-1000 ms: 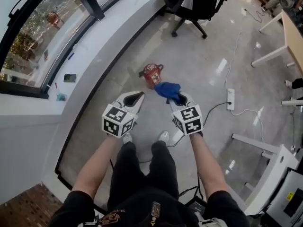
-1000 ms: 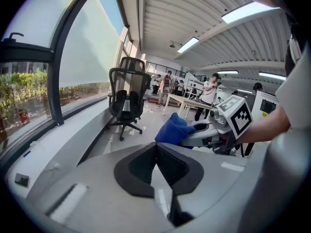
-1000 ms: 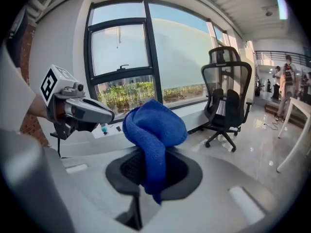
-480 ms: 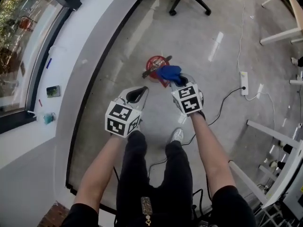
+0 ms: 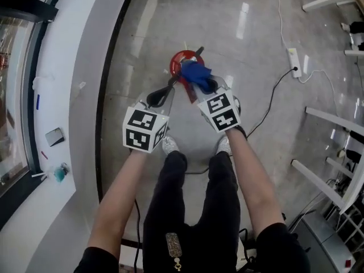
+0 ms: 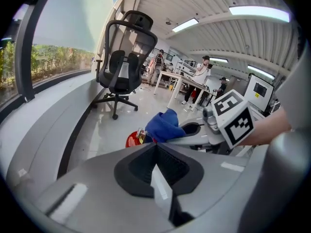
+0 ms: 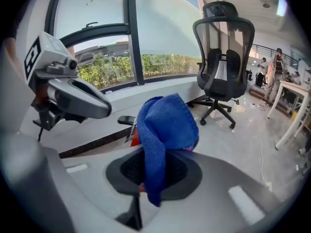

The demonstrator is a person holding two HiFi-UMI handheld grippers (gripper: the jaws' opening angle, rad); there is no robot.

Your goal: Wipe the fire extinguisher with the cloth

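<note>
A red fire extinguisher [image 5: 182, 61] stands upright on the glossy floor in front of the person's feet; its black handle and hose stick out to the sides. My right gripper [image 5: 206, 87] is shut on a blue cloth [image 5: 196, 74], which hangs at the extinguisher's top on its right side. In the right gripper view the cloth [image 7: 165, 125] bunches out of the jaws and hides most of the extinguisher [image 7: 134, 139]. My left gripper [image 5: 170, 88] is just left of the extinguisher, jaws together with nothing between them [image 6: 155, 147]. From there the cloth [image 6: 165, 125] covers the extinguisher [image 6: 132, 139].
A black office chair [image 6: 124, 64] stands farther along the floor. A curved white window ledge [image 5: 62, 95] runs along the left. A power strip [image 5: 294, 58] with a cable lies to the right, near white table legs [image 5: 335, 175]. People stand in the background [image 6: 204, 74].
Both grippers have sunk and moved forward to the extinguisher. The cloth, earlier short of it, now sits at its top. The head view has tilted further down.
</note>
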